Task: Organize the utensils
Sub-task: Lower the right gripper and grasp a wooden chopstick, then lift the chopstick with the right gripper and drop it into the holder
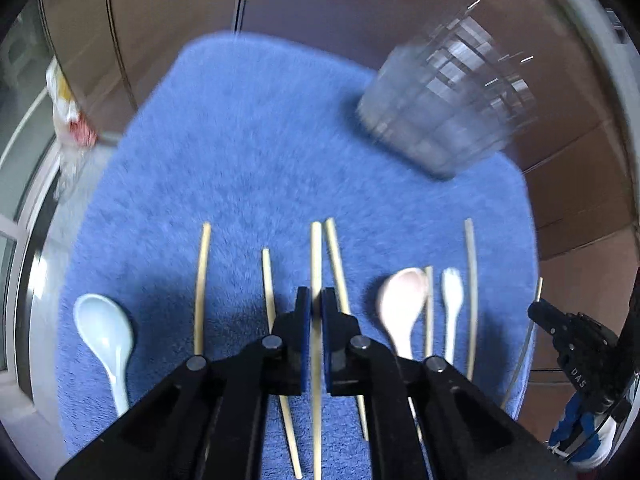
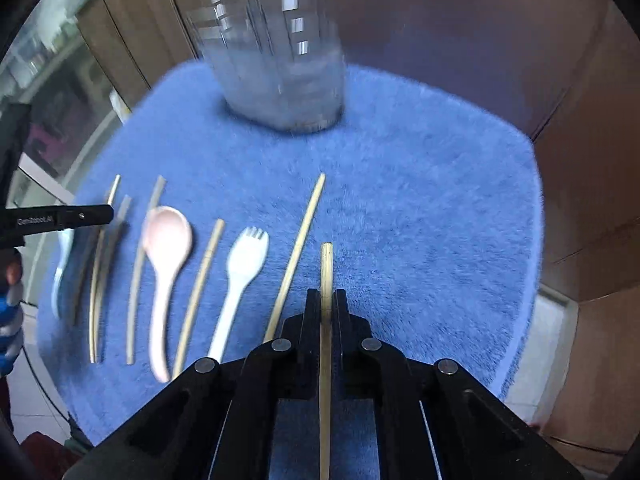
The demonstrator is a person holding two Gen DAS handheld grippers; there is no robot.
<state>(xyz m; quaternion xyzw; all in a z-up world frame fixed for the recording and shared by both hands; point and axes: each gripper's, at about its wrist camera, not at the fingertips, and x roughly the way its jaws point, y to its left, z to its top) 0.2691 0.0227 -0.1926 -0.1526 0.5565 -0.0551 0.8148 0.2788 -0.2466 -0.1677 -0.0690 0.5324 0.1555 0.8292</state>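
Left gripper (image 1: 316, 300) and right gripper (image 2: 326, 300) each pinch one chopstick (image 1: 316, 256) lengthwise, for loading into the upper-frame holder (image 2: 276, 56).

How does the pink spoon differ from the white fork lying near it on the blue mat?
The pink spoon ends in a smooth oval bowl; the white fork ends in short tines. The spoon is pale pink, the fork white. One chopstick lies between them. Both lie flat on the blue mat, heads toward the clear holder.
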